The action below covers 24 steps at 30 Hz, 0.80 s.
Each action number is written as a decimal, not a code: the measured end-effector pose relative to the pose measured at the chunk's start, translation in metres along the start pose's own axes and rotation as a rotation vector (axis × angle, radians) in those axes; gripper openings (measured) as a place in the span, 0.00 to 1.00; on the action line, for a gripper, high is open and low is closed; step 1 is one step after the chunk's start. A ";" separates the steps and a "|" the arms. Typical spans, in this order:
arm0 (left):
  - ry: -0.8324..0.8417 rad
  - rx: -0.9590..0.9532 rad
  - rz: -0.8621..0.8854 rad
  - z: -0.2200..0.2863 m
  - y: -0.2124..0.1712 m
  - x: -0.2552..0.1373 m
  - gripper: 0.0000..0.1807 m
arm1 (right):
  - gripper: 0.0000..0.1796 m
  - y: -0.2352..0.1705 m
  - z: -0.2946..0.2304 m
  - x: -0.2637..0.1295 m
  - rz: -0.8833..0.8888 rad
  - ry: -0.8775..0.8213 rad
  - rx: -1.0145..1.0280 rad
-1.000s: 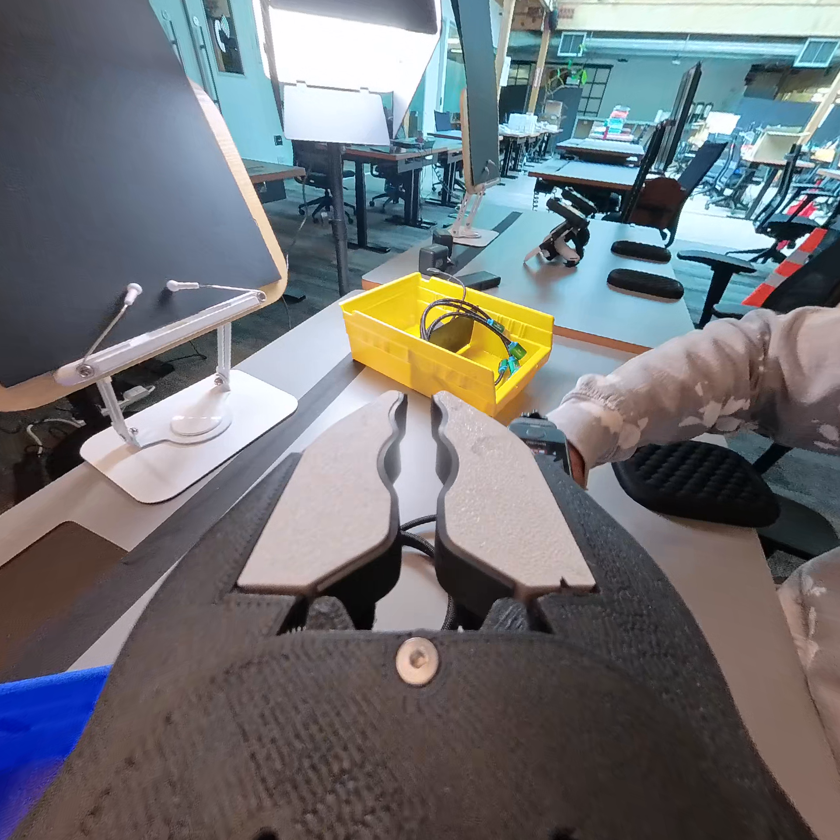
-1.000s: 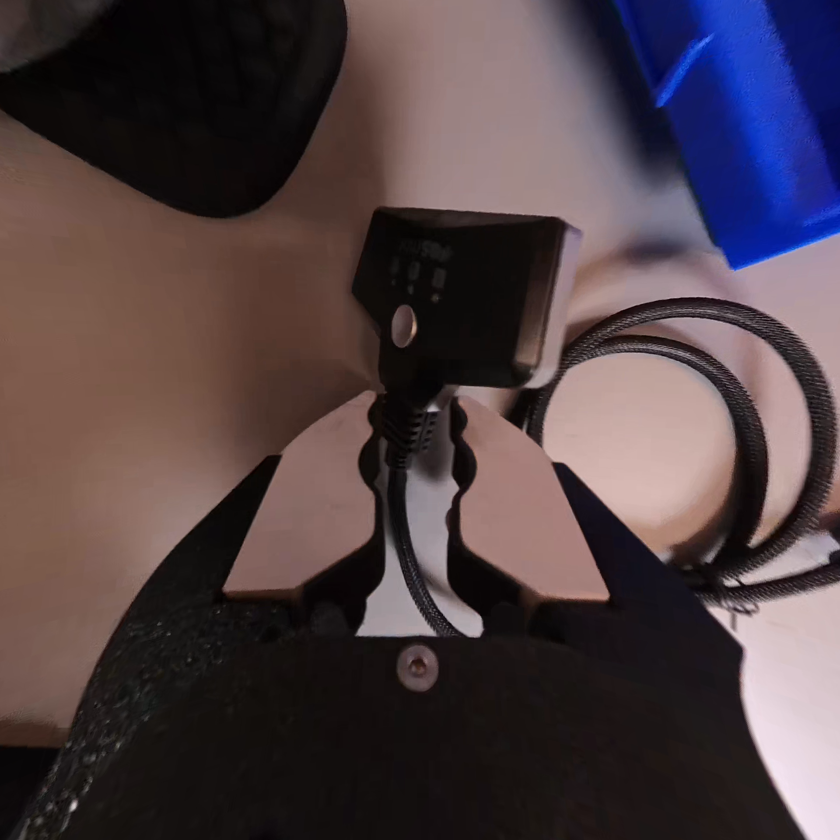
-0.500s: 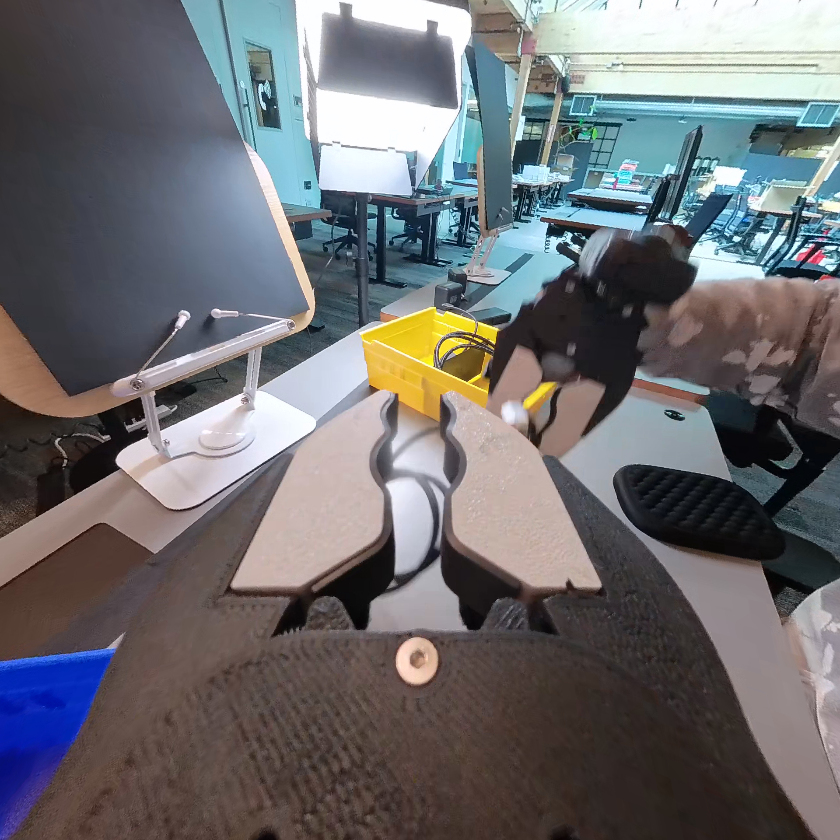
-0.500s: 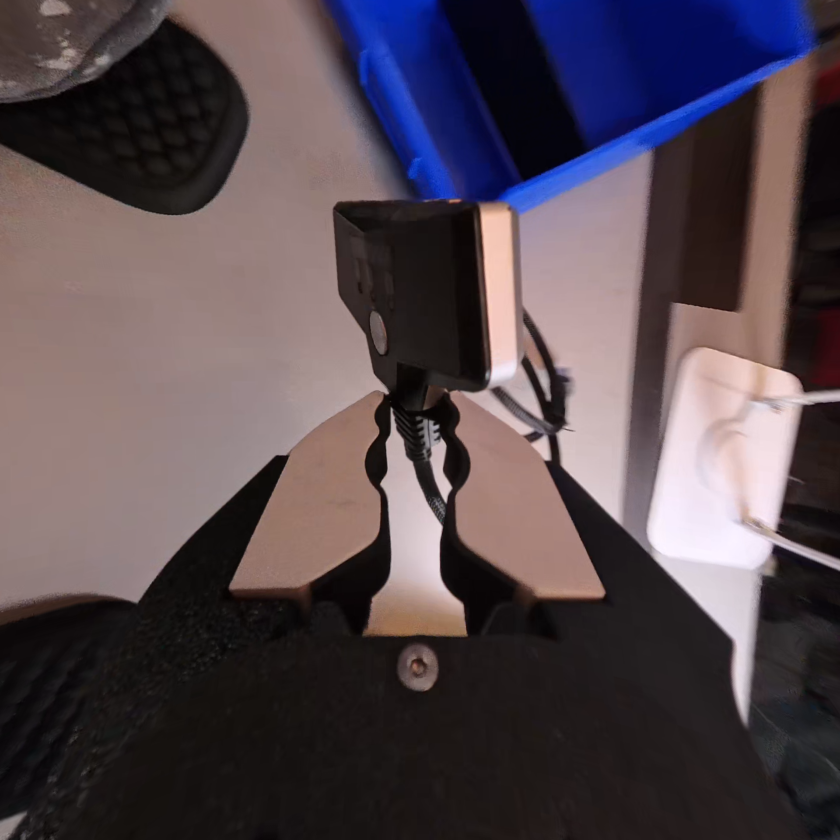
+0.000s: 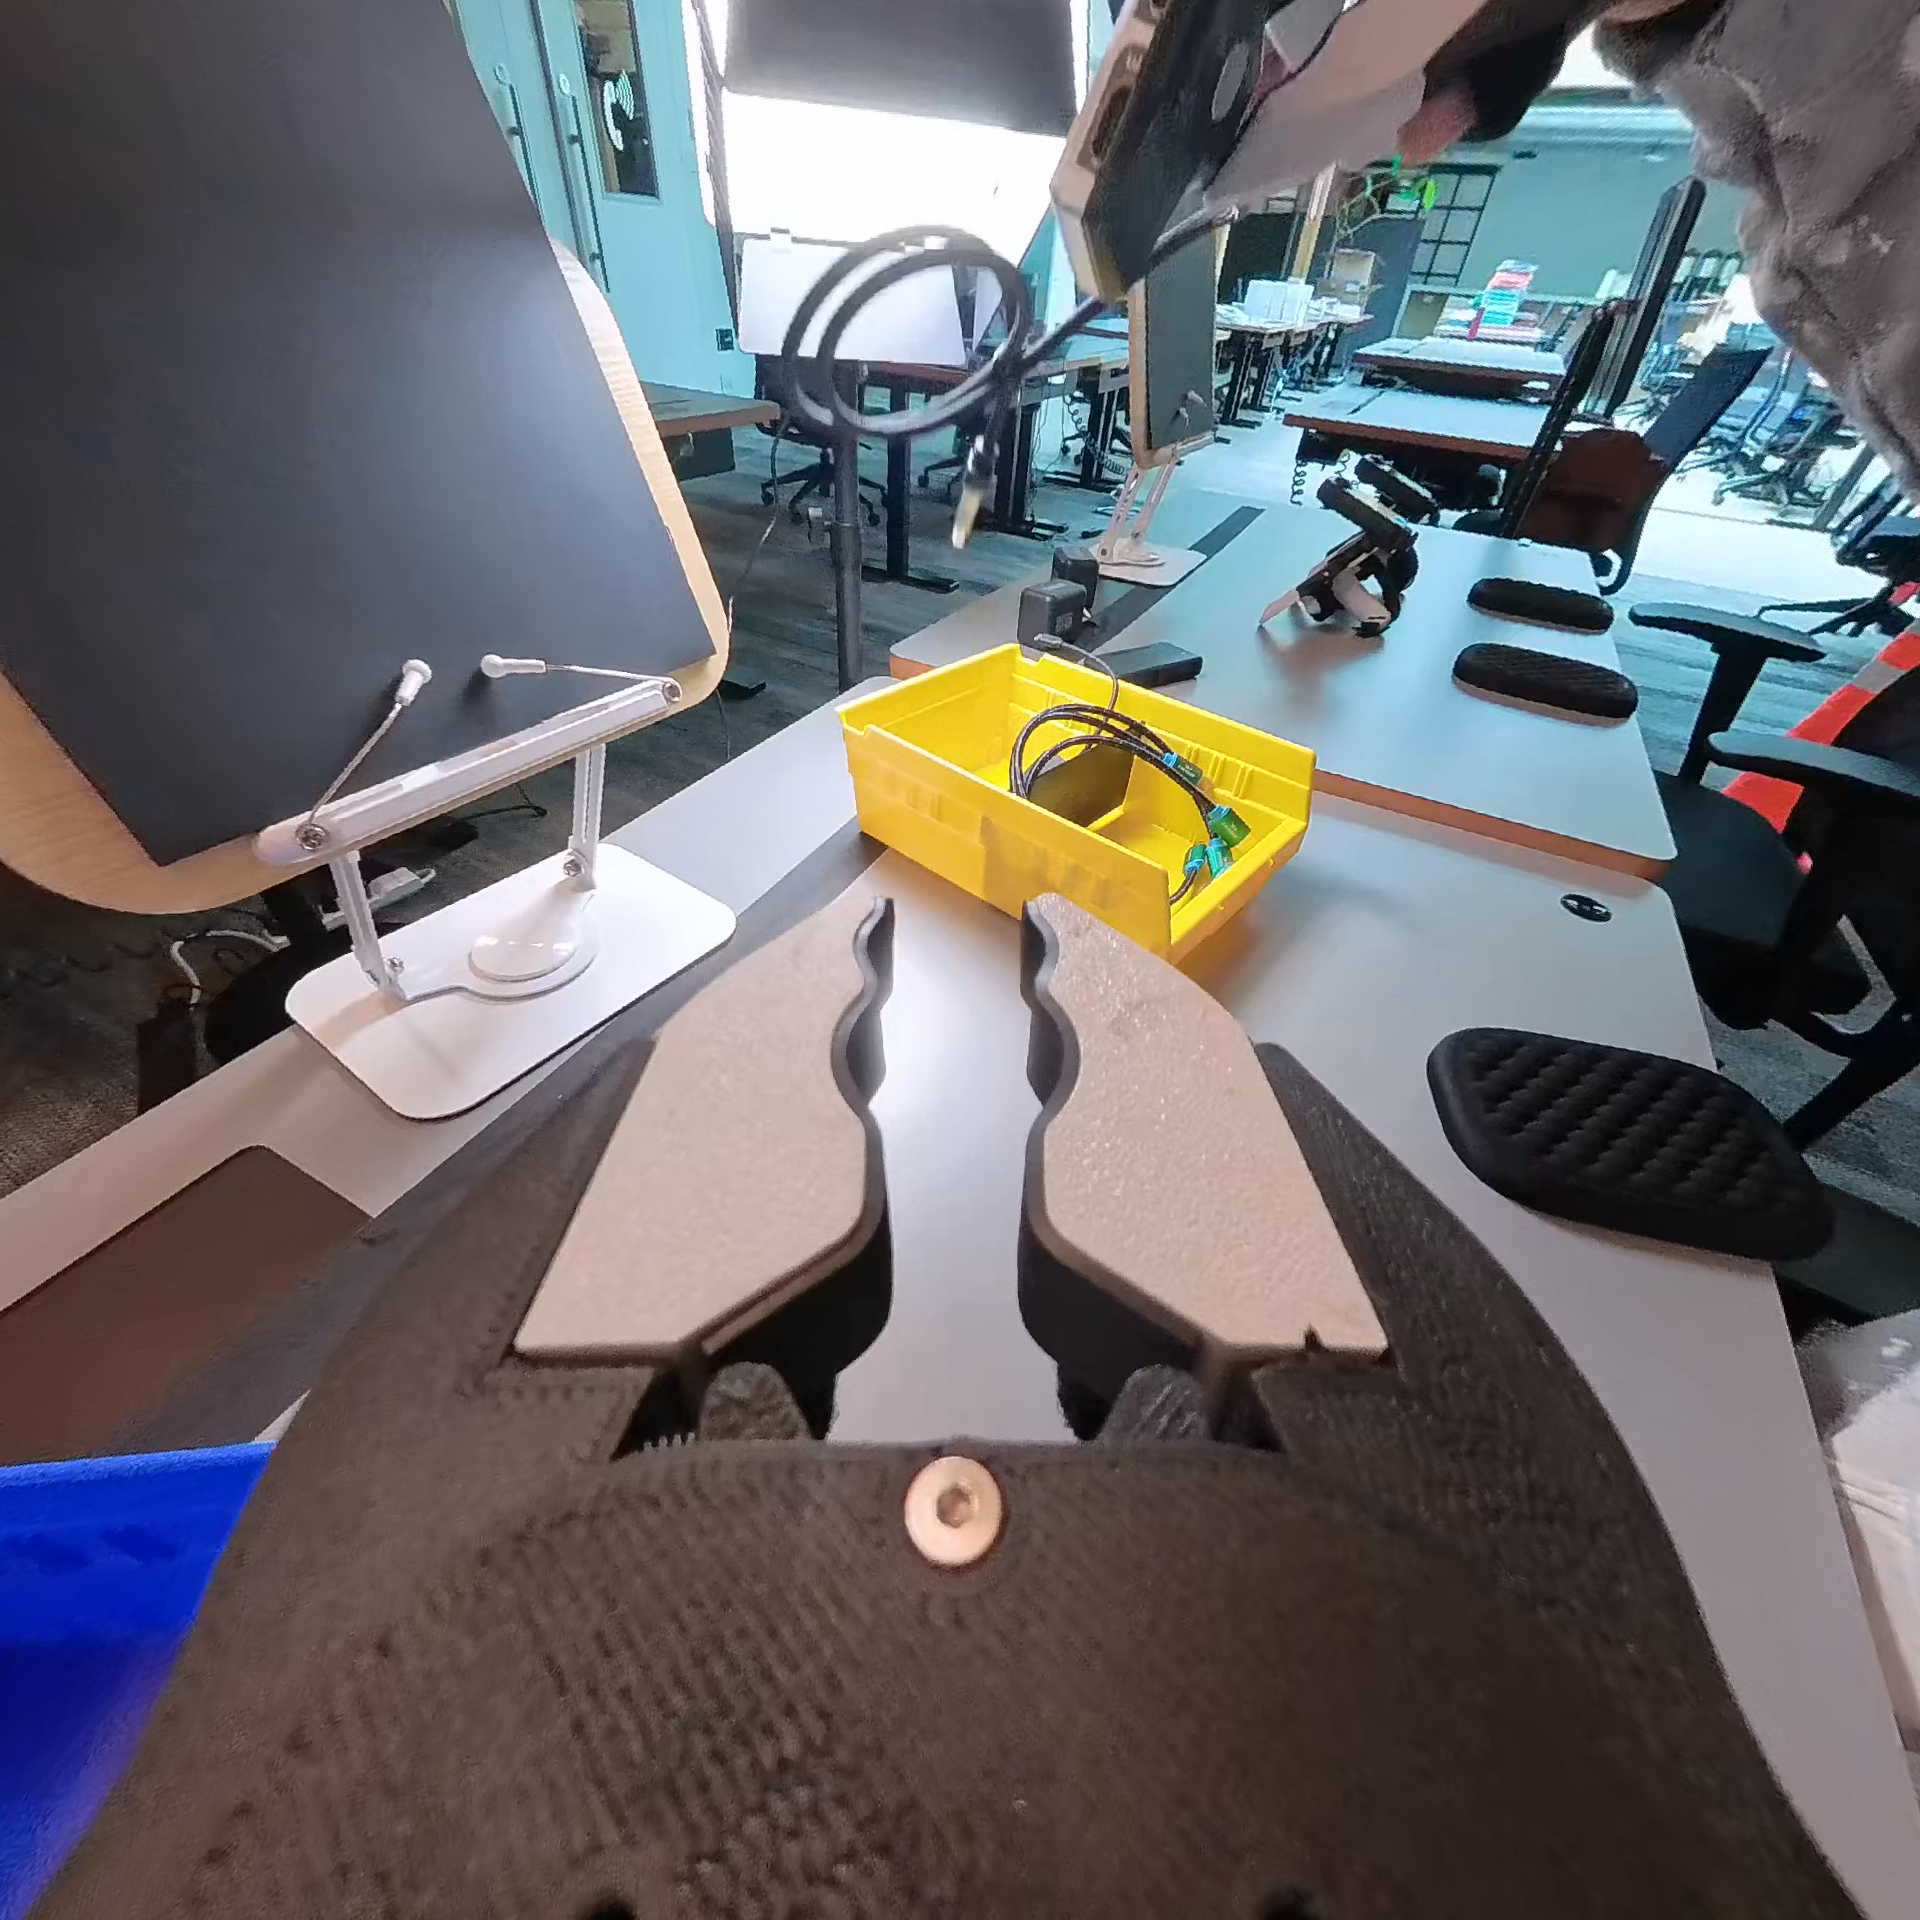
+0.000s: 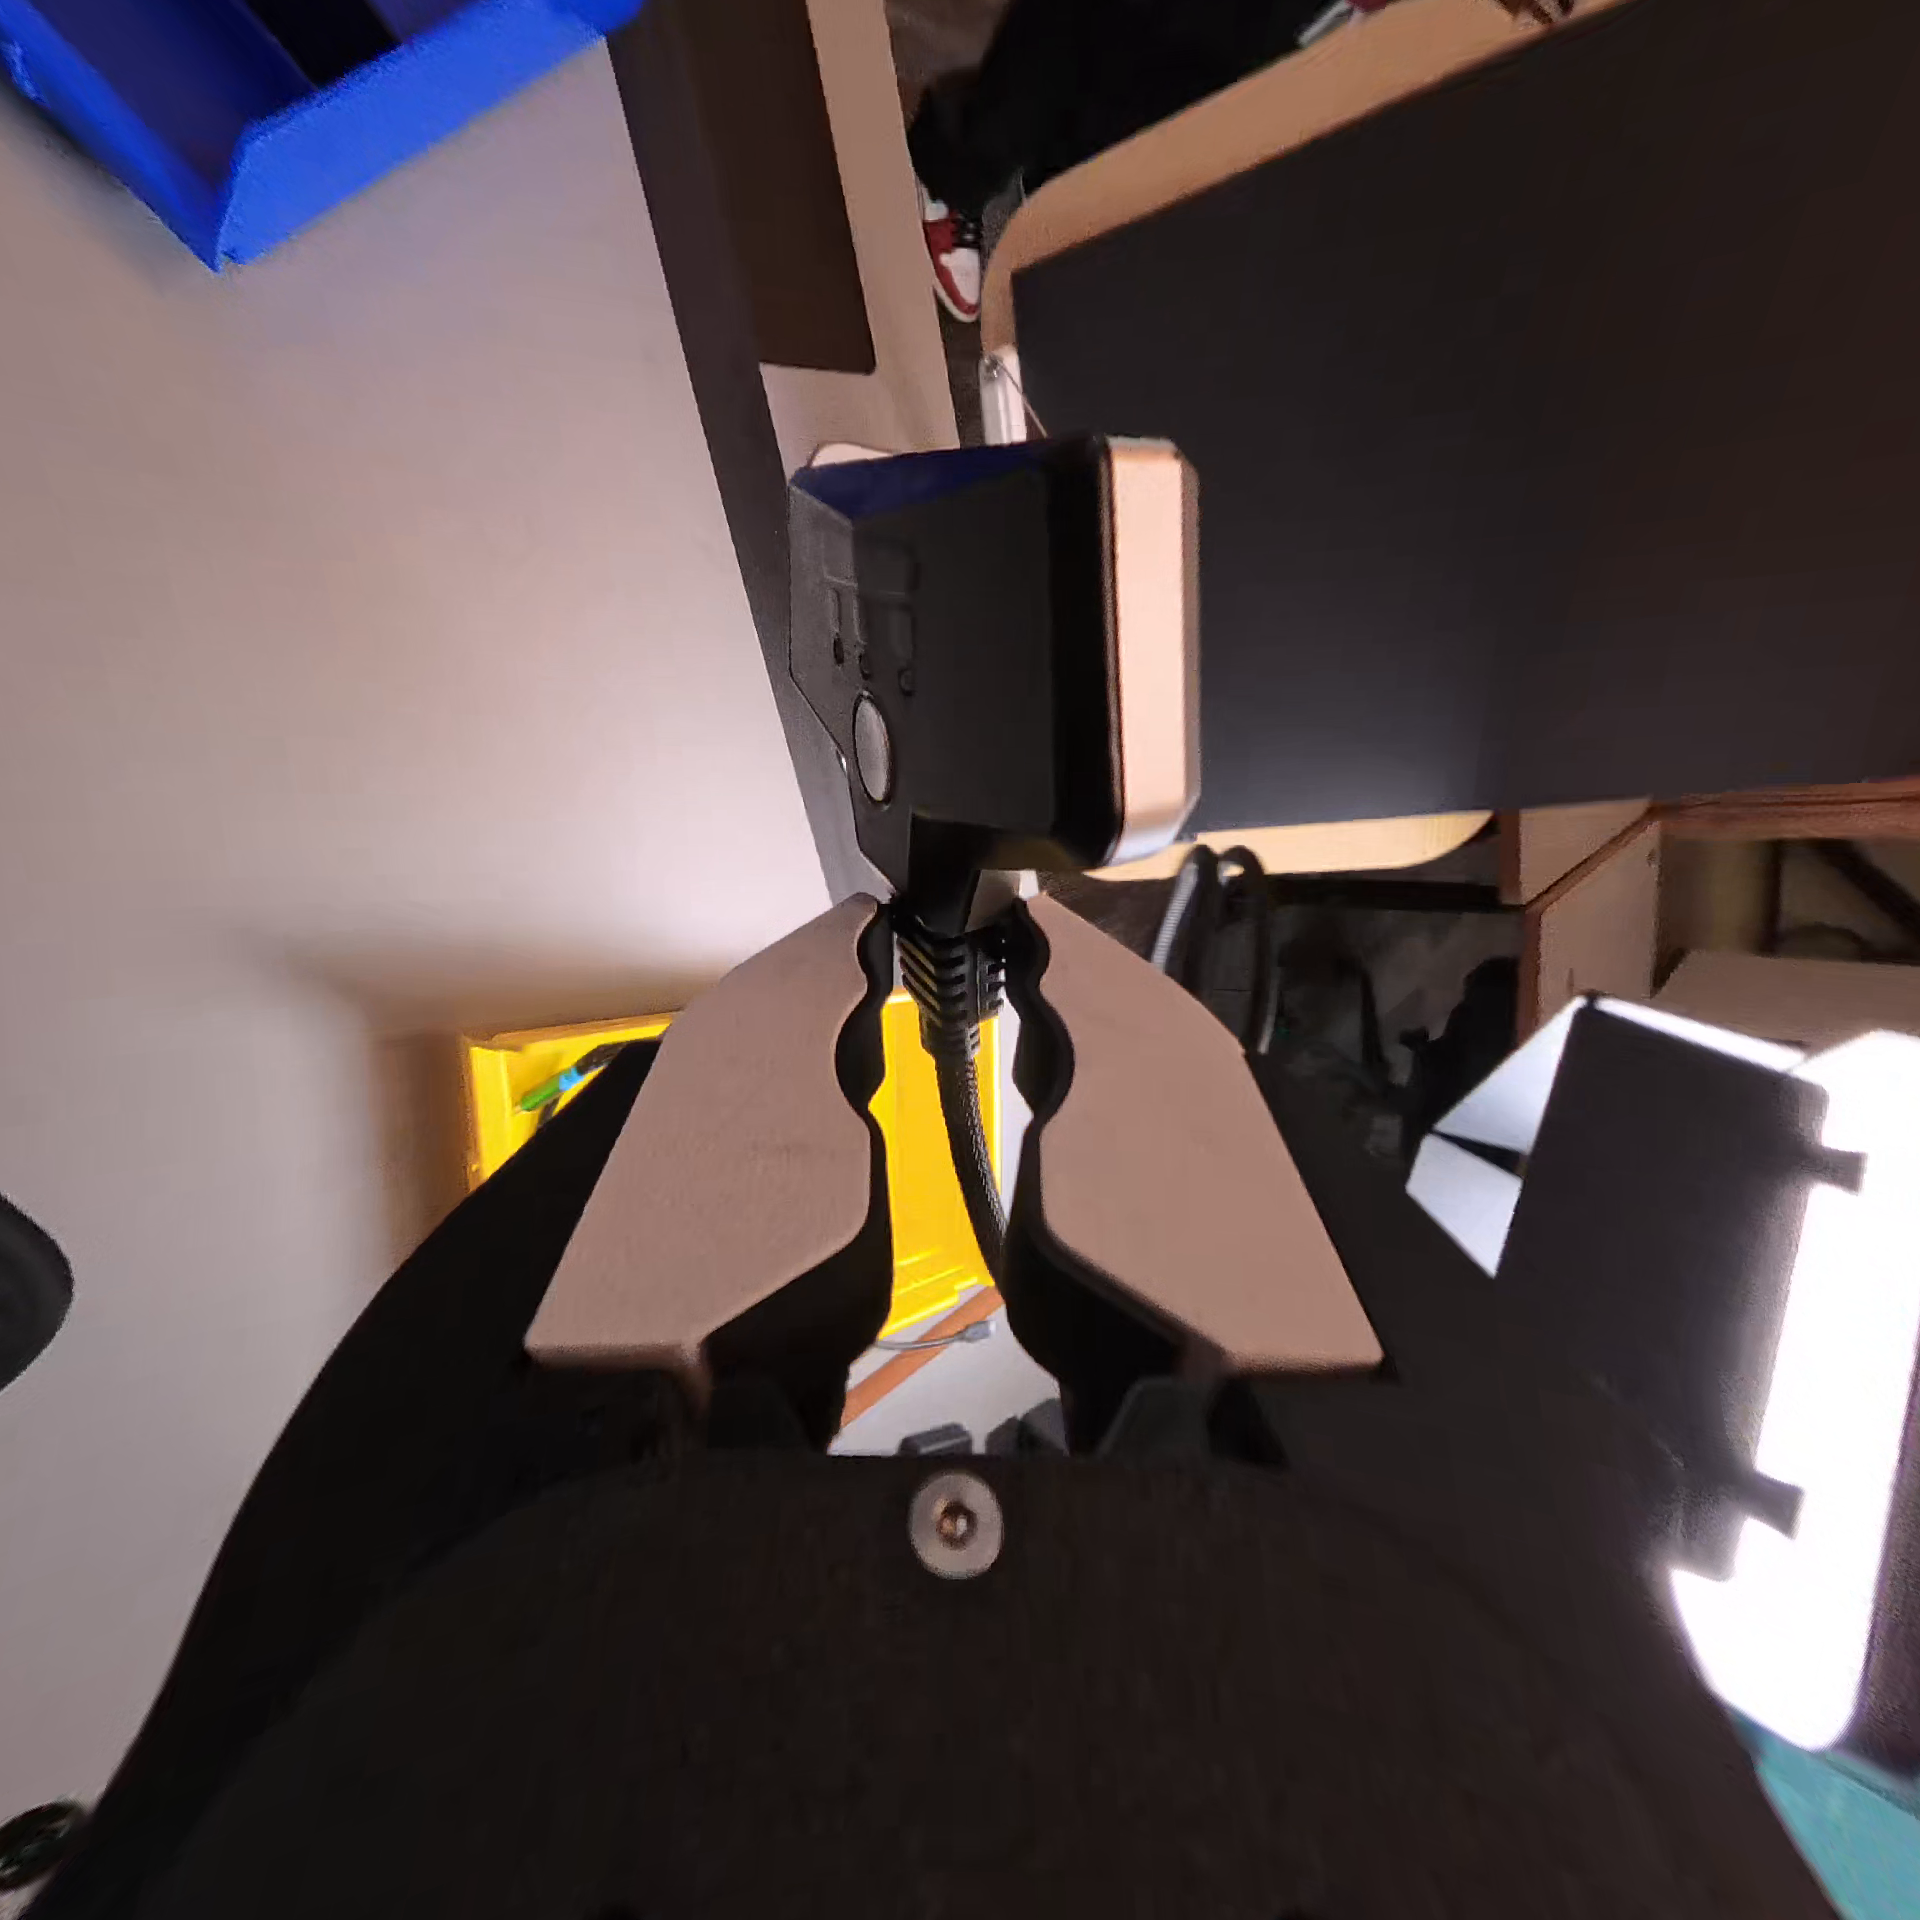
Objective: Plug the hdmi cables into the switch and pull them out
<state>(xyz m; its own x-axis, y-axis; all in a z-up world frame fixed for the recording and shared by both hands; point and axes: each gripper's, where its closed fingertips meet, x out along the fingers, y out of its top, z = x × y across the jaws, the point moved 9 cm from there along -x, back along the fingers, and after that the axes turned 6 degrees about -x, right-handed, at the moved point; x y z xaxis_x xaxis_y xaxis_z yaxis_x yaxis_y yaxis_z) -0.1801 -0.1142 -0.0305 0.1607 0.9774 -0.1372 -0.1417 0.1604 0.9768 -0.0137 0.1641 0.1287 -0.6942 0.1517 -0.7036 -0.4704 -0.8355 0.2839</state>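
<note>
Lifted off the table a second ago, the switch (image 6: pixel 987 644) is now hanging high in the air, and the right claw (image 6: pixel 951 920) is pinching the ribbed strain relief of its attached cable (image 6: pixel 961 1101) with the box dangling beyond the tips. From the left wrist view, that cable's loops (image 5: pixel 904 332) are swinging at the far upper middle, a plug end hanging free. The left claw (image 5: pixel 956 925) is hovering parted and empty over the table (image 5: pixel 1403 956), near the yellow bin (image 5: pixel 997 800) that is holding another switch and cables with green tags. I judge the switch to be light and rigid, its braided cable springy and apt to swing; holding at the stiff relief looks sound, though the smooth casing would give firmer control for plugging. Markings on the switch face are too blurred to read. A blue bin (image 6: pixel 260 135) is sitting at the near left.
</note>
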 end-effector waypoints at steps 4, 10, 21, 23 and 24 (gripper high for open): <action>-0.001 0.007 -0.014 0.002 -0.001 0.003 0.13 | 0.12 -0.046 0.002 0.015 -0.049 0.023 0.064; -0.003 0.009 -0.025 0.003 -0.002 0.007 0.13 | 0.12 -0.109 -0.010 0.049 -0.025 0.085 0.212; 0.014 -0.026 -0.142 -0.009 -0.025 0.037 0.13 | 0.12 -0.252 -0.008 0.146 -0.098 0.130 0.566; 0.027 -0.031 -0.162 -0.013 -0.029 0.042 0.13 | 0.11 -0.267 -0.015 0.167 -0.151 0.143 0.551; 0.031 -0.039 -0.169 -0.015 -0.032 0.044 0.13 | 0.11 -0.270 -0.019 0.177 -0.165 0.156 0.537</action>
<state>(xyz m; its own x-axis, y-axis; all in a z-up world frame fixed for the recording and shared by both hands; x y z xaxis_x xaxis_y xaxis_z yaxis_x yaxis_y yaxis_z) -0.1835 -0.0742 -0.0700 0.1557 0.9398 -0.3043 -0.1528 0.3272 0.9325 0.0007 0.4063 -0.0845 -0.5188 0.1433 -0.8428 -0.8041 -0.4166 0.4241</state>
